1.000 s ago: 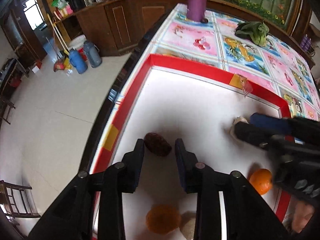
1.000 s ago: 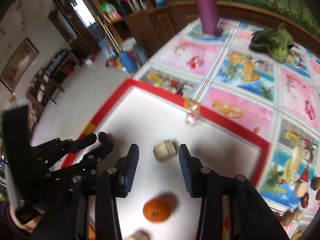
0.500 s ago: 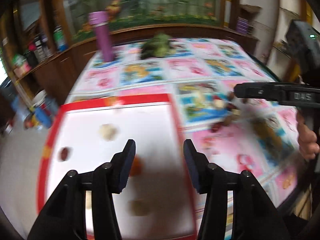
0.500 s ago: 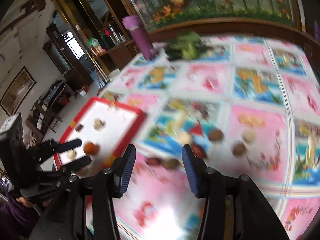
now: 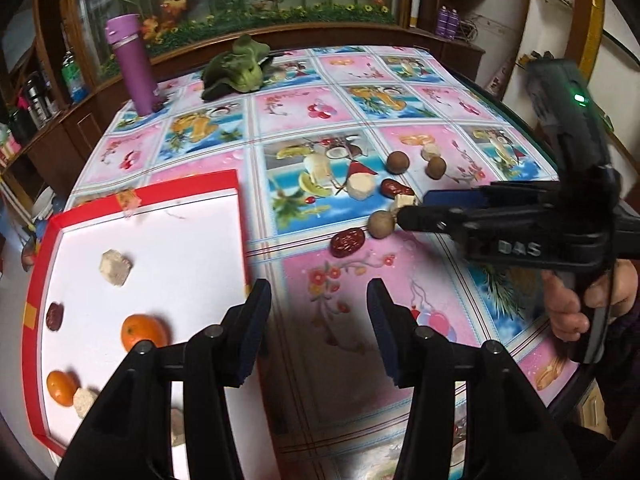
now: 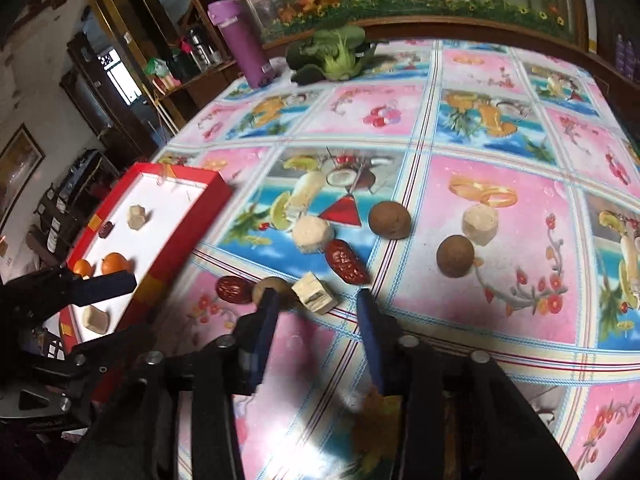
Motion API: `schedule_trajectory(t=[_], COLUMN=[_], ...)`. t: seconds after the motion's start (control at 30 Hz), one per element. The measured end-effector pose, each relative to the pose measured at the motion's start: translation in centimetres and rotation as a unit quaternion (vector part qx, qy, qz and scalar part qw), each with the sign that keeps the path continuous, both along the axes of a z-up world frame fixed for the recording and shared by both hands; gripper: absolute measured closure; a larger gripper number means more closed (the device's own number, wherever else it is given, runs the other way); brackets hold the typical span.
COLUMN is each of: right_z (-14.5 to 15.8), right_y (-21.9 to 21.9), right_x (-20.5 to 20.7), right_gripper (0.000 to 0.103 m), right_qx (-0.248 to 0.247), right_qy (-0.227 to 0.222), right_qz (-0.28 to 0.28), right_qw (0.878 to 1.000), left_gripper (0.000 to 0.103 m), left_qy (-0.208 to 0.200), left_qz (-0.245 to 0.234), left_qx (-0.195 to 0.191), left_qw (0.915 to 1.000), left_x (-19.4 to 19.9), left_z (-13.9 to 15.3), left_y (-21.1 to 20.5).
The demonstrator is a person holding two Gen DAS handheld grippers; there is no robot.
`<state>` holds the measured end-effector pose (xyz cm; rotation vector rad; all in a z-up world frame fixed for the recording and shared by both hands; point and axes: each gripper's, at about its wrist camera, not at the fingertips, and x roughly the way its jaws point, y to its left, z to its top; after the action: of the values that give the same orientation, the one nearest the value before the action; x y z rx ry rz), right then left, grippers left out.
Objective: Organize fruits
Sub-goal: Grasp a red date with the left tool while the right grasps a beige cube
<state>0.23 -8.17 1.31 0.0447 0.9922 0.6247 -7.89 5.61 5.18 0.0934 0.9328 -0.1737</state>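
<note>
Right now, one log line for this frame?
left gripper: open, empty, by red tray | right gripper: open around pale cube on tablecloth | tray: two oranges

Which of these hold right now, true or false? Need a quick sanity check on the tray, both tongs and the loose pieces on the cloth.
1. Two oranges lie in the red tray: one orange, the other. True.
2. The right tongs are shut on a red date. False: they are open and empty, with a pale cube lying just ahead of them.
3. The left tongs are open and hold nothing. True.
4. The purple bottle lies on its side. False: it stands upright.
5. All brown round fruits are in the tray. False: three remain on the tablecloth, such as one.
</note>
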Motion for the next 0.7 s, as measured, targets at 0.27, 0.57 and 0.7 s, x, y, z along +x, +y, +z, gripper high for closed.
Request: schedule_trajectory(t=[0.27, 0.57, 0.7], right_z=[0.0, 0.1, 0.5], right_y=[0.6, -2.0, -2.5], right_x=[0.2, 0.6, 0.5], right_gripper=[0.080, 0.085, 0.085], right_qx=[-0.010, 0.022, 0.036], right_qy=[-0.023, 0.007, 0.007], right_qz=[0.004, -0.026, -0.032], right_qw=[1.000, 0.999, 0.999], left_gripper=[0.052, 0.052, 0.052], left_qy=[0.027, 0.049, 0.052], left_qz=[-0.026, -0.041, -0.052], left_qx=[0.012, 0.034, 0.041], left_qw=[0.9992, 0.9973, 0.9965], left_x=[2.6, 5.3, 5.9], left_z=[-1.2, -2.4, -2.7], left_y=[-0.8, -2.3, -3.0])
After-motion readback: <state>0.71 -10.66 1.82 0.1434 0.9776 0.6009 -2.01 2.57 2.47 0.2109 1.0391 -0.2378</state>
